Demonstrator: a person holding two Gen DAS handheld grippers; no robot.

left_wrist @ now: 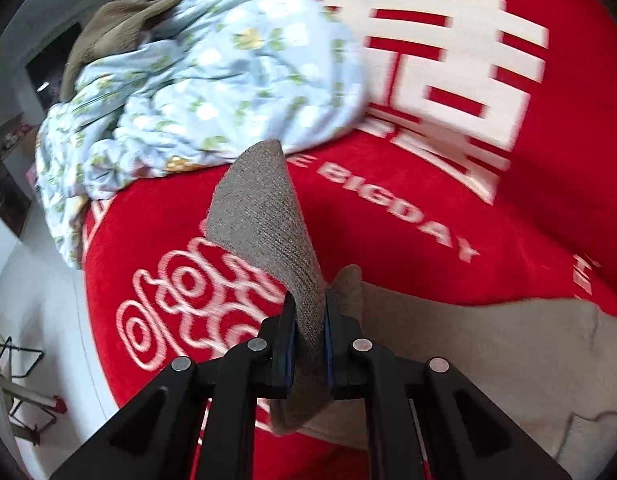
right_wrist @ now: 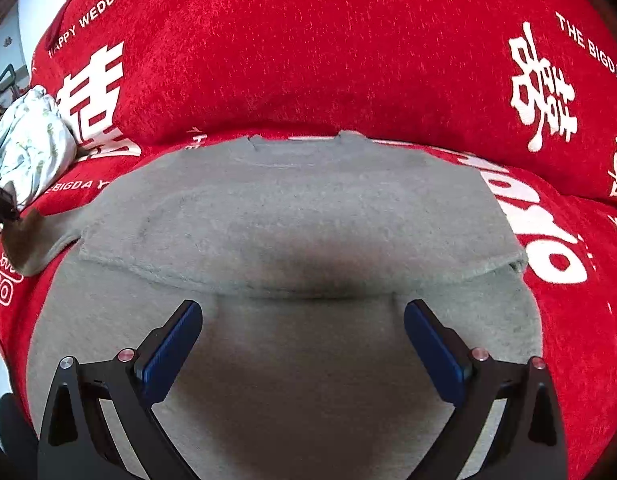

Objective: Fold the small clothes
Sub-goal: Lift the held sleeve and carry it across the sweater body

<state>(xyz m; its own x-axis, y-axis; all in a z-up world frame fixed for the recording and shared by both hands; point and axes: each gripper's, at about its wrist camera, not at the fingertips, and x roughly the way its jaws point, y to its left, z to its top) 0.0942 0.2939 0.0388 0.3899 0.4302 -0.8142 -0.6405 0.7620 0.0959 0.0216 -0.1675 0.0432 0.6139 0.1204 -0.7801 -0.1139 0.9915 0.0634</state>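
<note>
The jaws of the left gripper (left_wrist: 310,322) are clamped on the sweater's (right_wrist: 292,208) cuff at far left; the right gripper's (right_wrist: 302,344) are spread above its middle. Soft, limp knit; edges are best gripped.

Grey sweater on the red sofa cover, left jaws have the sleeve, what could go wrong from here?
1. The left gripper pinches only the ribbed cuff of the grey sweater; a hard pull may slip it free or stretch it.
2. The right gripper is open above the body, so nothing pins it; the folded top could drag.
3. The floral bedding lies close and could snag.
</note>
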